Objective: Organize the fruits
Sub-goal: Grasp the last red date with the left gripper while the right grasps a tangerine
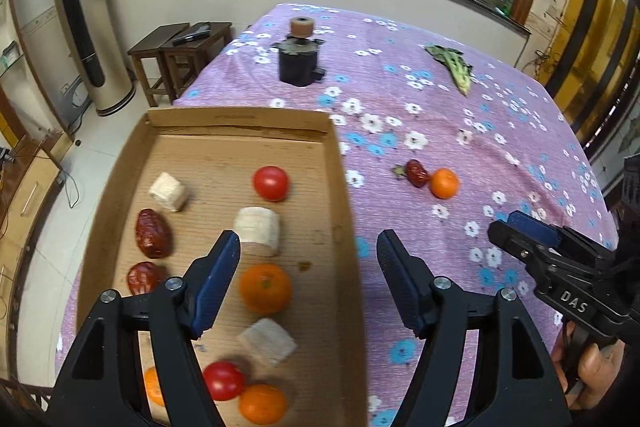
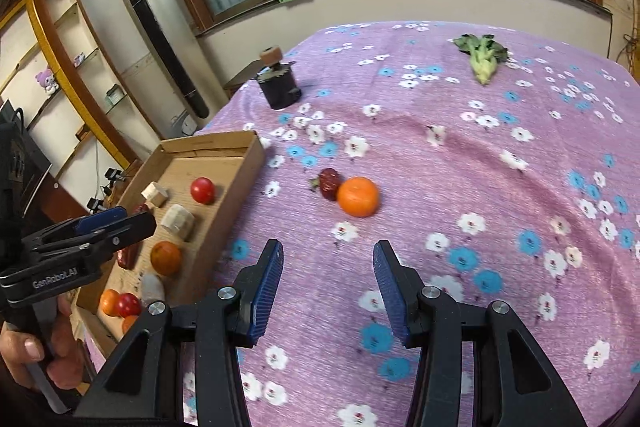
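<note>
While most fruit already sits in the cardboard tray [image 1: 338, 163], the orange [image 2: 358, 197] and the red date [image 2: 330, 183] touching its left side lie on the bed's cloth straight ahead of the right gripper [image 2: 328, 265], fingers apart and empty. The left gripper [image 1: 308, 255], fingers also apart, hangs over the tray's right edge, farther from them.

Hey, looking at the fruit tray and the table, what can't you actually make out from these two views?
- Left wrist view: an orange fruit in the cardboard tray is half hidden by the left gripper.
- Right wrist view: the left gripper body covers part of a red date in the tray.
- Both views: the small dark bit beside the loose date is too small to identify.
- Both views: the table's near edge is cut off.
</note>
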A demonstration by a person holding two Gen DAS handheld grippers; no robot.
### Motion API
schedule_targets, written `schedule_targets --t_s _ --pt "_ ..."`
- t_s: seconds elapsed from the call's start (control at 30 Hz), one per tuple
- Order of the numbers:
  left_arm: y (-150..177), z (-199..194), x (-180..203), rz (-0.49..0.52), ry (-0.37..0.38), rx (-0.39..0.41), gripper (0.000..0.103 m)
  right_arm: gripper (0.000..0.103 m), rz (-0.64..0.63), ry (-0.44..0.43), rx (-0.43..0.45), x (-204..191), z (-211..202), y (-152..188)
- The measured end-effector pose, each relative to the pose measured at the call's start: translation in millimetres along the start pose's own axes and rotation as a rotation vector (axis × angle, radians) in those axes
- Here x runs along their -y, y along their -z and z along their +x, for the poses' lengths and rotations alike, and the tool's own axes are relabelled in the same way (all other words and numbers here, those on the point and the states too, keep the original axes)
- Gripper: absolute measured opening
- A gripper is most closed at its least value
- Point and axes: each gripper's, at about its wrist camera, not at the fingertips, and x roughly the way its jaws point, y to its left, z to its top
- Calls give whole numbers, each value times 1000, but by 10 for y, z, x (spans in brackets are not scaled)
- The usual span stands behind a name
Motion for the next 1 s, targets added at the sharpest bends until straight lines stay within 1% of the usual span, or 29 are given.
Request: schedule_targets --t_s 0.13,0.23,0.5,0.53,0.6,0.63,0.73,0.87,1.0 --pt "-4 21 137 25 18 -2 71 49 7 17 -4 94 30 15" --pt "-41 90 228 43 22 -15 71 49 -3 35 0 131 129 -29" --pt "-193 243 449 72 27 -32 71 48 -60 74 -56 132 739 -329" --pt "-214 270 479 75 26 -36 71 44 -61 77 -63 138 798 -345" --pt "-254 328 542 84 29 -43 71 34 -55 42 -85 166 887 -357" --pt "-286 373 591 91 34 -49 71 33 -56 27 -79 173 864 -353" --pt "-365 512 716 105 34 -68 71 33 -46 43 -59 233 681 -323" --pt "-447 741 934 134 28 -90 70 33 8 72 -7 483 297 -226" --pt "-480 1044 1095 155 1 -129 70 33 68 79 13 697 50 -115"
